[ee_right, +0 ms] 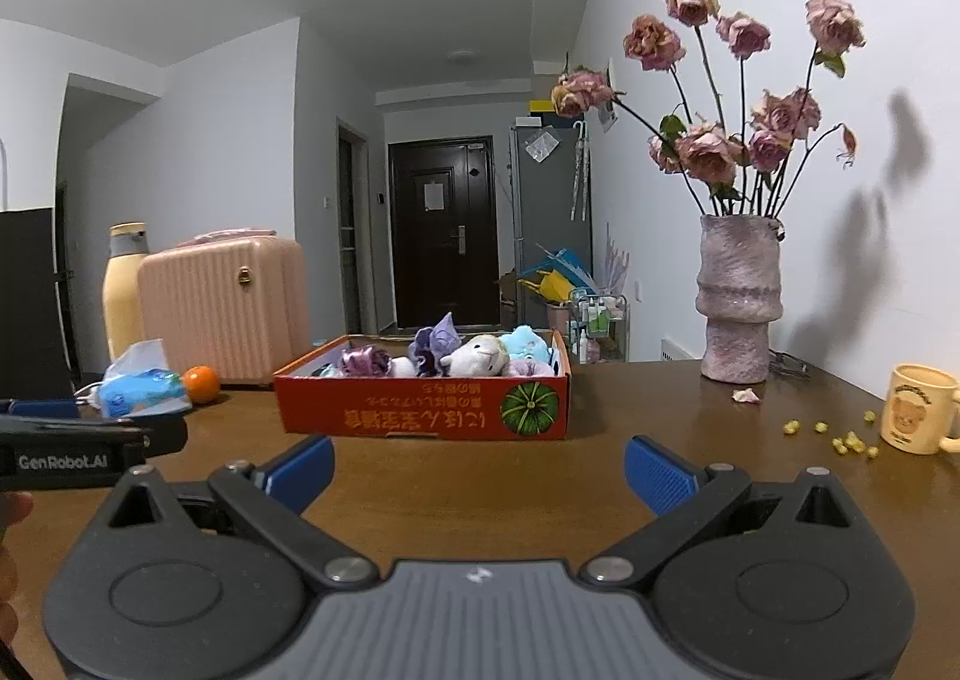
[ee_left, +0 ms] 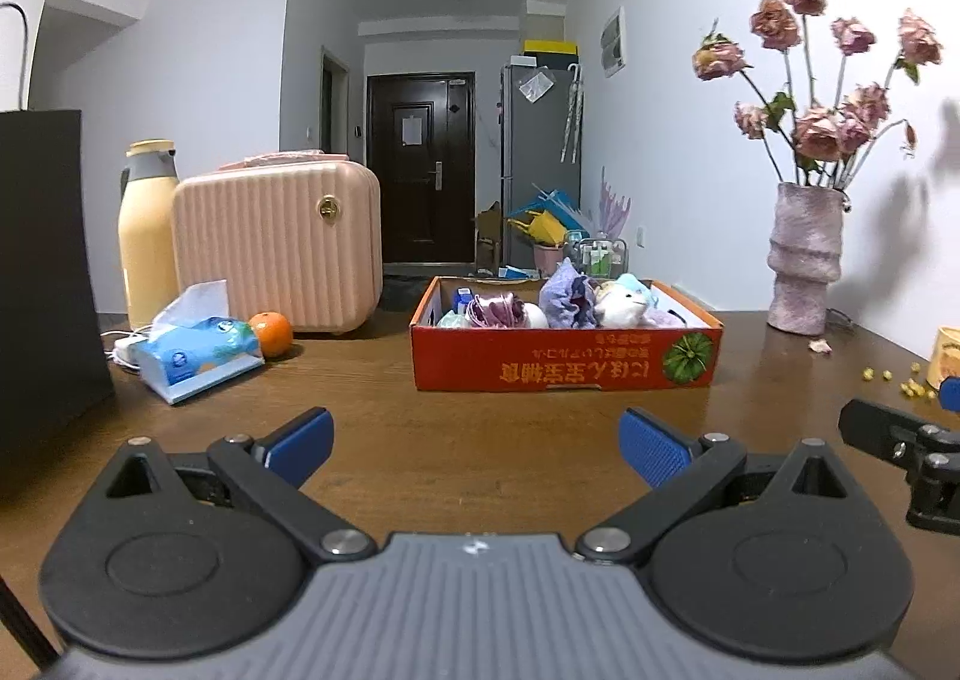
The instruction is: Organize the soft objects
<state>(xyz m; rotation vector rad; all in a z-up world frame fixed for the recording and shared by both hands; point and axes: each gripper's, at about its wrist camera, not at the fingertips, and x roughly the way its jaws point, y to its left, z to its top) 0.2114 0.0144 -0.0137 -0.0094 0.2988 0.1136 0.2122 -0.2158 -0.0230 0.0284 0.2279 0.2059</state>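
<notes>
I am holding the left gripper [ee_left: 477, 443] and the right gripper [ee_right: 478, 470] spread wide, both empty, before the red cardboard box [ee_right: 420, 410]; I should be approaching the white plush sheep [ee_right: 477, 356] slowly from above.

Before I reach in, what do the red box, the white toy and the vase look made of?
The red box looks like printed cardboard, matte, with folded flaps. The white toy looks like plush fabric with a fuzzy, rounded surface. The vase looks like rough, matte ceramic or plaster, pinkish and mottled; which one I cannot tell. Both tongs are open.
</notes>
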